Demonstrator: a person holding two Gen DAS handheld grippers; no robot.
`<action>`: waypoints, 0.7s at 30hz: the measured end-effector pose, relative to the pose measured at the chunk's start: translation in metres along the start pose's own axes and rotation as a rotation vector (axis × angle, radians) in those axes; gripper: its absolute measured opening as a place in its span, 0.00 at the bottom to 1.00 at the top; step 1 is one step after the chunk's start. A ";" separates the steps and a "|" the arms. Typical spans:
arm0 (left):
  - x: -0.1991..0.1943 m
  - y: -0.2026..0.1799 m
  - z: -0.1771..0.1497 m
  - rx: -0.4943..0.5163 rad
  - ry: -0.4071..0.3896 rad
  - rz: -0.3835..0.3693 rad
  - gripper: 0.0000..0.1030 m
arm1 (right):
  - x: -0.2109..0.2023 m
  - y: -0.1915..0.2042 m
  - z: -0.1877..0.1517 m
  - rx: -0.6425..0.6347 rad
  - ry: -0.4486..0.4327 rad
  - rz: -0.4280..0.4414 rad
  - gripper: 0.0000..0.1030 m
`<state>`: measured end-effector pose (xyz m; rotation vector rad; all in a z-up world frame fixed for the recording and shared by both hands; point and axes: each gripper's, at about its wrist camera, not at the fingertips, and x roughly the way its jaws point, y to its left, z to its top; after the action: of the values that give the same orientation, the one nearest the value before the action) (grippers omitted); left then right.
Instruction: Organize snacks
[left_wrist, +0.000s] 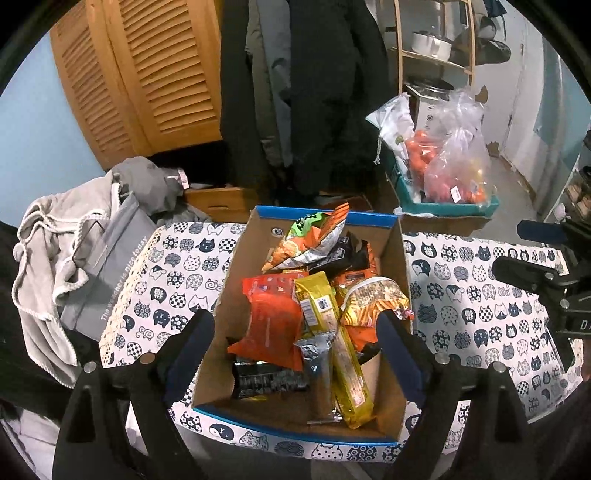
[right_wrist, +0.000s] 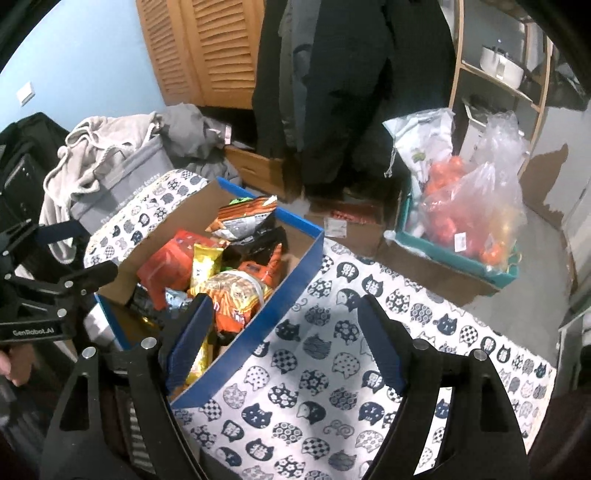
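Note:
A blue-rimmed cardboard box (left_wrist: 392, 254) stands on a table with a cat-print cloth (left_wrist: 480, 295). It holds several snack packs: an orange pack (left_wrist: 273, 314), a long yellow pack (left_wrist: 332, 339), an orange-green chip bag (left_wrist: 314, 236) and a black pack (left_wrist: 266, 380). My left gripper (left_wrist: 295, 325) is open and empty, above the box's near half. My right gripper (right_wrist: 284, 306) is open and empty, above the cloth to the right of the box (right_wrist: 258, 332). The right gripper shows at the left wrist view's right edge (left_wrist: 546, 280).
A grey bag (left_wrist: 107, 273) with pale clothes lies left of the table. A teal box (left_wrist: 450, 206) with plastic bags of orange produce sits on the floor behind. Dark coats (left_wrist: 314, 92), a louvred wooden door (left_wrist: 147, 74) and a shelf stand behind.

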<state>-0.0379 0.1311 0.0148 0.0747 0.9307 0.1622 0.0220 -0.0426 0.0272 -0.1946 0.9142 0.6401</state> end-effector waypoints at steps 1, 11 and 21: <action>-0.001 -0.001 0.000 0.003 0.000 -0.001 0.88 | -0.001 0.000 -0.001 -0.005 -0.001 0.002 0.77; -0.003 -0.008 0.004 0.000 0.004 -0.005 0.88 | -0.003 0.000 -0.008 -0.032 -0.012 -0.014 0.77; 0.001 -0.012 0.001 0.022 0.013 0.016 0.89 | -0.001 -0.006 -0.009 -0.004 -0.005 -0.001 0.77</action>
<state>-0.0354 0.1194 0.0133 0.1020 0.9455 0.1677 0.0187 -0.0515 0.0218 -0.1970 0.9083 0.6408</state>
